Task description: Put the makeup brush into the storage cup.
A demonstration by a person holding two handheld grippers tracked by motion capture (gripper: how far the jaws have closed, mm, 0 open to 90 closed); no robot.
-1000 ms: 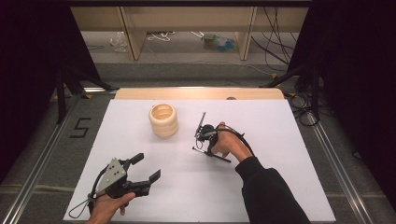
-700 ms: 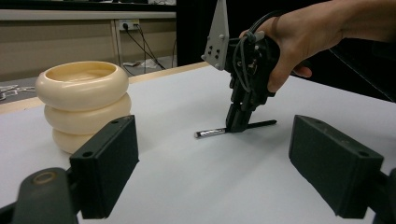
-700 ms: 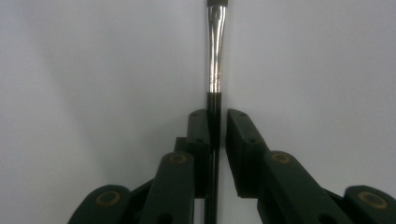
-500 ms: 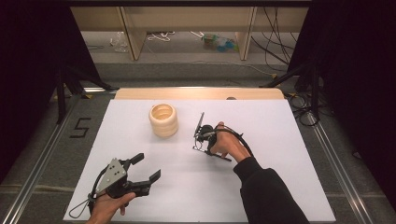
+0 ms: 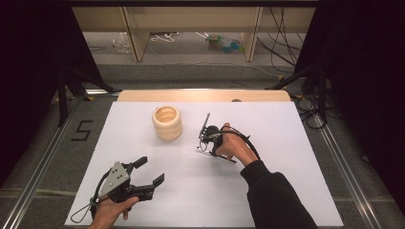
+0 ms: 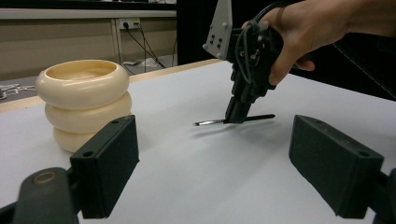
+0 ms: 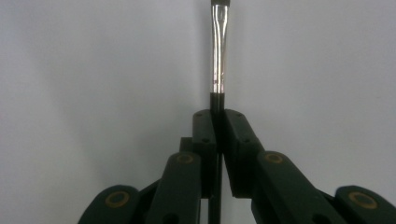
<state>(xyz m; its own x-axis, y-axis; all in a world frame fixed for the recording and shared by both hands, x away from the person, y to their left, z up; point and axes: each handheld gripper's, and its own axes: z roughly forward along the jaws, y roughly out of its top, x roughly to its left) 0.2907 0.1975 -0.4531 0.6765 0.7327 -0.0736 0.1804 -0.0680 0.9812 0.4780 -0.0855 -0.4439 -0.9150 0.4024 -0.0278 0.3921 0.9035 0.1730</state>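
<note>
Black brush (image 6: 236, 120) flat on worktop (image 5: 286, 143), centre-right, clamped in right tool (image 5: 206, 143). Left tool (image 5: 149, 172) near-left, jaws apart, empty. Risk: thin handle pivots or slips on lift; cream holder (image 5: 167, 123) far-left.

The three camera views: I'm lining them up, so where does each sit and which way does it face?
High view: above the person's side, facing forward and down on the table; both forearms show.
Left gripper view: rides the left gripper, facing the ribbed cup and right gripper.
Right gripper view: looks down its closed jaws at the paintbrush.
All share the paintbrush.
</note>
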